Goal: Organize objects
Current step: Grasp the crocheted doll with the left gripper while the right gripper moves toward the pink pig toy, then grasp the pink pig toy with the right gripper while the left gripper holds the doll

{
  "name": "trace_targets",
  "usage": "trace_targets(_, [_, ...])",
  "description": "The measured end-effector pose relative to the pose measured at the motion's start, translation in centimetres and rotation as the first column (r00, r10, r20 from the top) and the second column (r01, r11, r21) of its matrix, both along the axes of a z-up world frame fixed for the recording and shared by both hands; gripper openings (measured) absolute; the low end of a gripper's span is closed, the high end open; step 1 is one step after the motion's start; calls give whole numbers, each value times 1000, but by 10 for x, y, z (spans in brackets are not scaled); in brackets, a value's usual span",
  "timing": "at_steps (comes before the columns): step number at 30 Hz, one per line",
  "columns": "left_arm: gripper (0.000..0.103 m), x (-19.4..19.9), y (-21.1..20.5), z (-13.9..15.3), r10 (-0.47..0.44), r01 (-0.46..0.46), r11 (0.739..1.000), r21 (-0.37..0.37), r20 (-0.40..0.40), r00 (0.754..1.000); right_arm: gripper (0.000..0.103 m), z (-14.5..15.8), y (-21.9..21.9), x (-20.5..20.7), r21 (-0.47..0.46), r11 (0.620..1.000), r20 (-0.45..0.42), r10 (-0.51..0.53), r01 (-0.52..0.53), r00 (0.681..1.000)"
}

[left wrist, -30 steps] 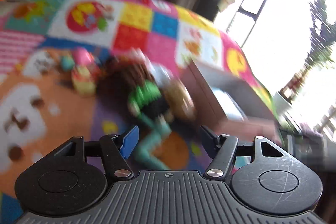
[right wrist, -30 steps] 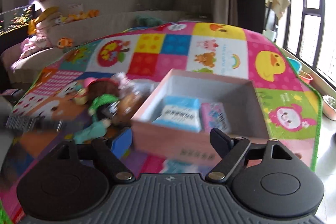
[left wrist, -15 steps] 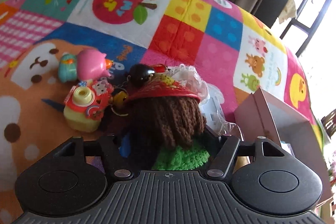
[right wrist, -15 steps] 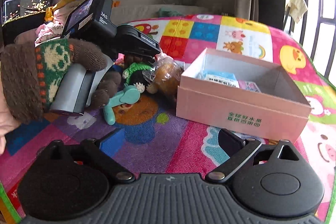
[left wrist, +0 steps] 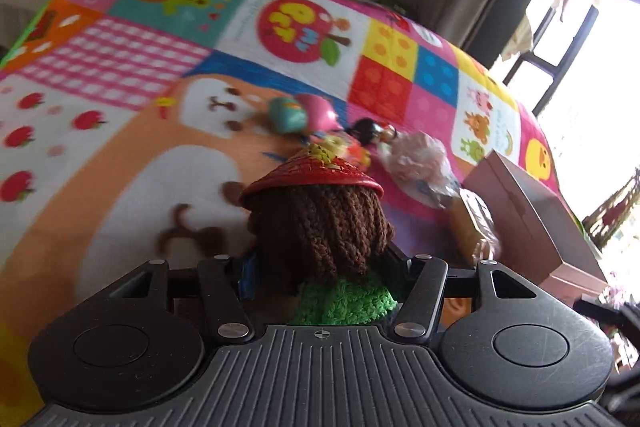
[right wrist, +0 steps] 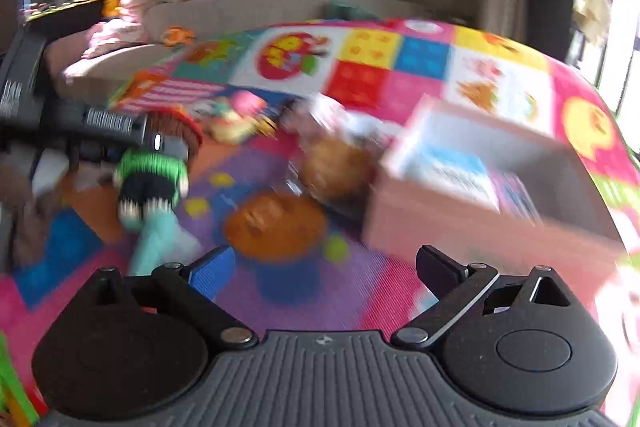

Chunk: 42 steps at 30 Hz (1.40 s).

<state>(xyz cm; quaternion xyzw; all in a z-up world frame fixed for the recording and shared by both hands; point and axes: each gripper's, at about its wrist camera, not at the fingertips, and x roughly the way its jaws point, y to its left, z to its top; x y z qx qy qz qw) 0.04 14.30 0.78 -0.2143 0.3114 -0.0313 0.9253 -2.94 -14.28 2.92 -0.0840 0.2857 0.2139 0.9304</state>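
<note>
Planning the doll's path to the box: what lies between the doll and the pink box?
In the right wrist view, a wrapped brown bun lies on the mat between the doll and the box, close against the box.

A patchwork play mat (left wrist: 152, 75) covers the floor. On it sit a pink cardboard box (right wrist: 480, 223) at three o'clock and small plastic toys (left wrist: 304, 115) at twelve o'clock, a wrapped bun (right wrist: 336, 167) between them.

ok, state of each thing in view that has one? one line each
left gripper: jaws just been closing, shut on the crochet doll
crochet doll: held, lifted off the play mat
right gripper: open, nothing between the jaws
pink box: lid off, packets inside
wrapped bun: lying on the mat beside the box
</note>
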Motion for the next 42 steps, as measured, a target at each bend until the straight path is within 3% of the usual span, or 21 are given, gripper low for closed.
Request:
trace_targets(5, [63, -9, 28, -10, 66, -59, 992, -109, 65, 996, 98, 46, 60, 68, 58, 994, -95, 96, -91, 991])
trace_targets(8, [63, -9, 26, -9, 66, -59, 994, -94, 74, 995, 98, 53, 114, 124, 39, 995, -148, 97, -92, 984])
trace_targets(12, [63, -9, 25, -10, 66, -60, 995, -82, 78, 995, 96, 34, 194, 192, -118, 990, -171, 63, -84, 983])
trace_targets(16, [63, -11, 27, -11, 66, -59, 995, -85, 80, 995, 90, 7, 241, 237, -172, 985, -202, -5, -30, 979])
trace_targets(18, [63, -12, 27, -12, 65, -58, 994, -90, 81, 995, 81, -4, 250, 250, -182, 983, -226, -30, -12, 974])
trace_targets(19, [63, -12, 28, -12, 65, -58, 994, -94, 81, 995, 71, -8, 253, 252, -185, 983, -247, -27, -19, 969])
trace_targets(22, [63, -13, 29, -12, 65, -56, 993, -99, 81, 995, 68, -10, 250, 237, -226, 970, -249, 33, -91, 968])
trace_targets(25, [64, -12, 28, -12, 55, -48, 994, -95, 77, 995, 65, -8, 236, 199, -303, 931, -223, 138, -203, 965])
trace_targets(30, [63, -11, 21, -11, 37, -33, 998, -58, 76, 996, 65, 7, 181, 165, -353, 917, -207, 118, -186, 971])
trace_targets(32, [63, -11, 23, -11, 39, -34, 997, -70, 74, 996, 66, 5, 165, 151, -422, 888, -179, 114, -181, 977])
trace_targets(36, [63, -12, 19, -11, 42, -38, 998, -58, 72, 997, 69, 6, 146, 112, -563, 819, -3, 127, -106, 992])
trace_targets(38, [63, -13, 17, -11, 45, -41, 998, -56, 69, 997, 71, 18, 137, 92, -505, 856, 12, 138, -113, 990])
trace_targets(40, [63, -12, 15, -10, 47, -44, 998, -49, 64, 997, 71, 33, 124, 71, -370, 914, -56, 153, -163, 987])
trace_targets(42, [63, -11, 12, -9, 46, -43, 998, -41, 58, 997, 71, 38, 114, 46, -253, 942, -111, 197, -220, 974])
